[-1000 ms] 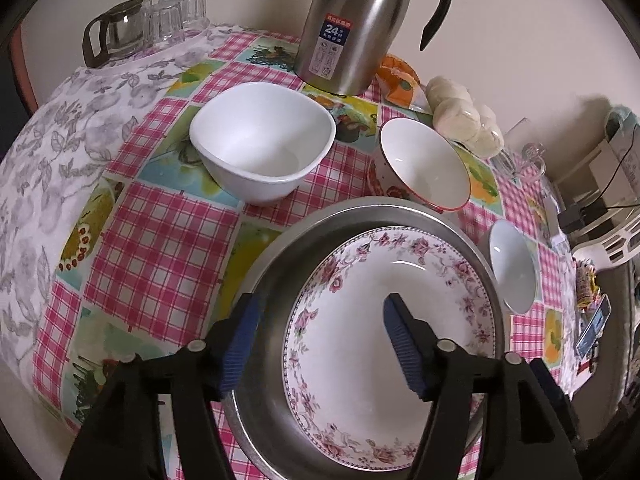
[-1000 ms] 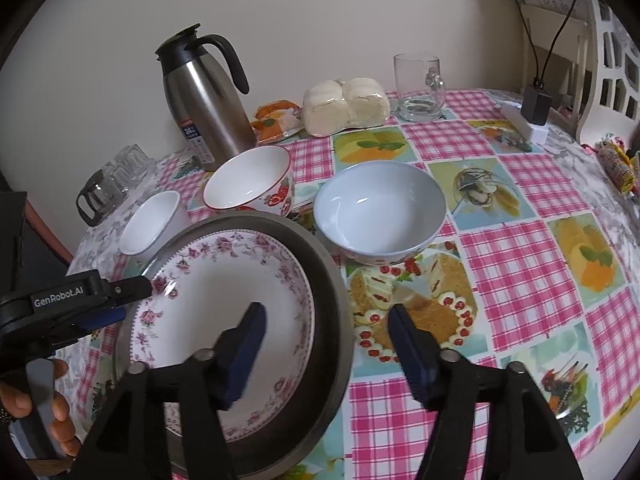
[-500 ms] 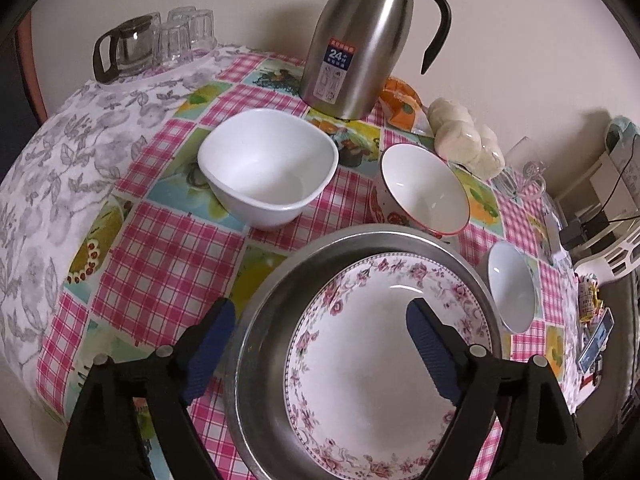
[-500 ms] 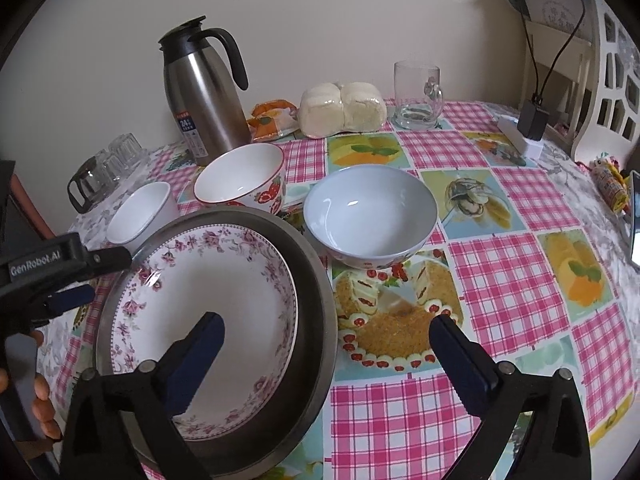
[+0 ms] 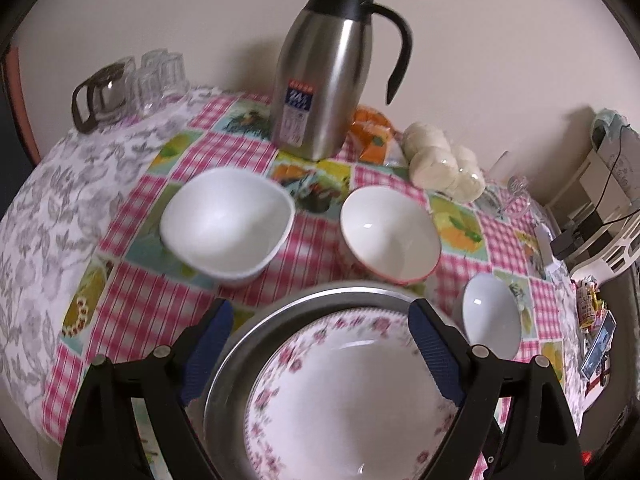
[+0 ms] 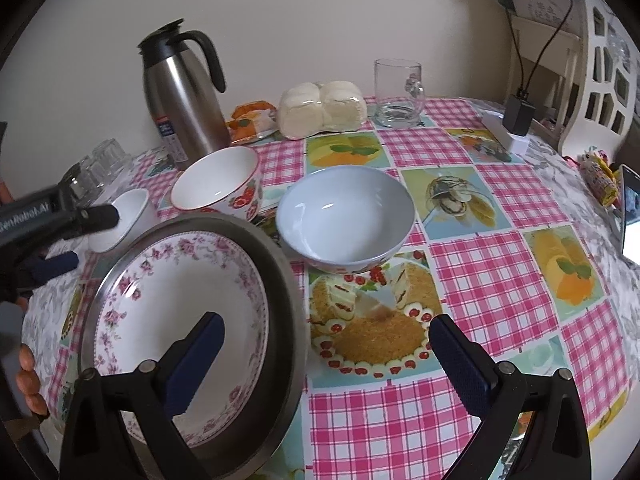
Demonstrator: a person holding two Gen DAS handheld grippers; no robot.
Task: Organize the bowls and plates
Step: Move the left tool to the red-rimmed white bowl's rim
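Right wrist view: floral plate [image 6: 180, 304] nested in steel pan [image 6: 286, 320] lower left, stacked to save space; right gripper [image 6: 326, 344] and left gripper [image 5: 318, 340] both released, jaws just widened, nothing held.

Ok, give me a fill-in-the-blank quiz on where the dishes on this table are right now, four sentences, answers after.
1. The floral plate lies inside the metal ____.
2. The steel jug has a ____ handle.
3. The bowl with a red rim stands nearest the ____ jug.
4. The glass mug holds ____.

Answers: pan; black; steel; nothing
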